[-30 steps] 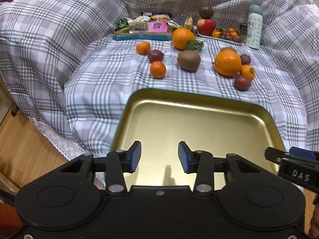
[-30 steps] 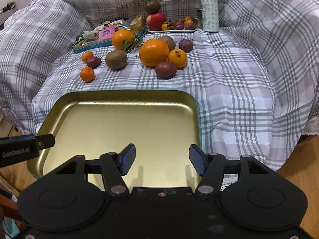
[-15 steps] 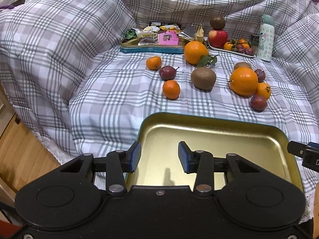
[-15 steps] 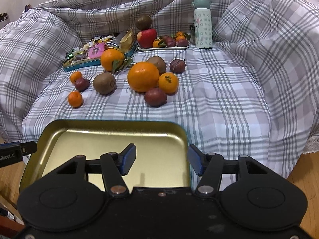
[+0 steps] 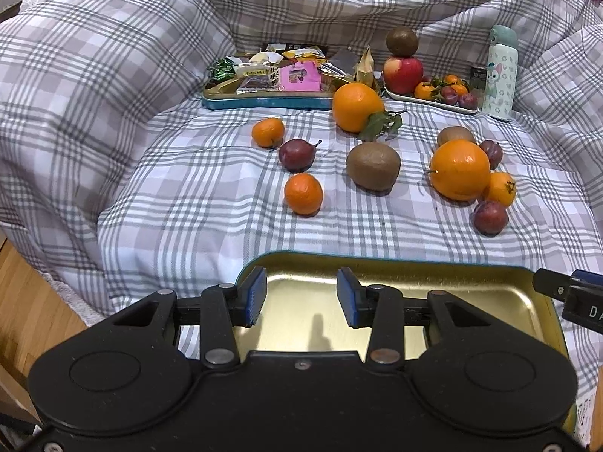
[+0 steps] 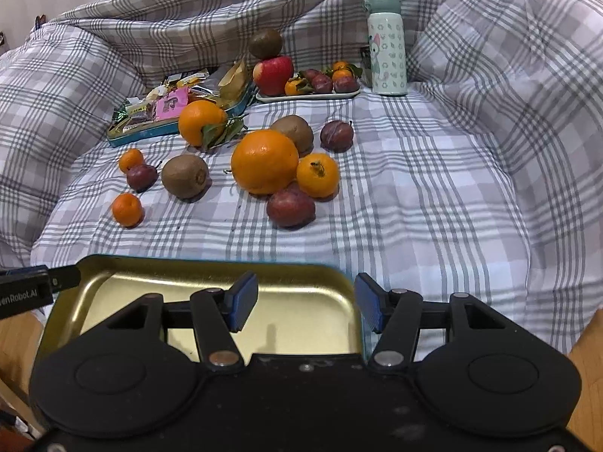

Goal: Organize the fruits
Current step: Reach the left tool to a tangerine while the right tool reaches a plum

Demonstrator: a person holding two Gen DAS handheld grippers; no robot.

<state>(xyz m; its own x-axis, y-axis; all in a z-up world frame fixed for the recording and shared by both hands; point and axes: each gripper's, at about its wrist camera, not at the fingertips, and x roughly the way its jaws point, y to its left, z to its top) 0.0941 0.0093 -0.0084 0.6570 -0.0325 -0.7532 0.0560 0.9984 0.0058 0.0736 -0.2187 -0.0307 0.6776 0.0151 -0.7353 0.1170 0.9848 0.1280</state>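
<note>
Loose fruit lies on the checked cloth: a large orange (image 5: 459,169) (image 6: 264,161), a leafy orange (image 5: 356,106) (image 6: 199,121), a kiwi (image 5: 373,165) (image 6: 185,176), small mandarins (image 5: 303,193) (image 6: 127,209), and plums (image 5: 490,216) (image 6: 290,207). An empty gold tray (image 5: 471,293) (image 6: 301,316) sits at the near edge. My left gripper (image 5: 300,297) is open and empty over the tray's left end. My right gripper (image 6: 306,301) is open and empty over its right end.
A white plate (image 5: 426,100) (image 6: 307,96) at the back holds an apple, a kiwi on top and small fruit. A teal tin of snack packets (image 5: 271,100) (image 6: 143,133) and a bottle (image 5: 499,73) (image 6: 387,43) stand at the back. Cloth folds rise around.
Both grippers have pulled back toward me and lifted, so the tray sits lower in view and more of the cloth and fruit shows. Both jaws stay open.
</note>
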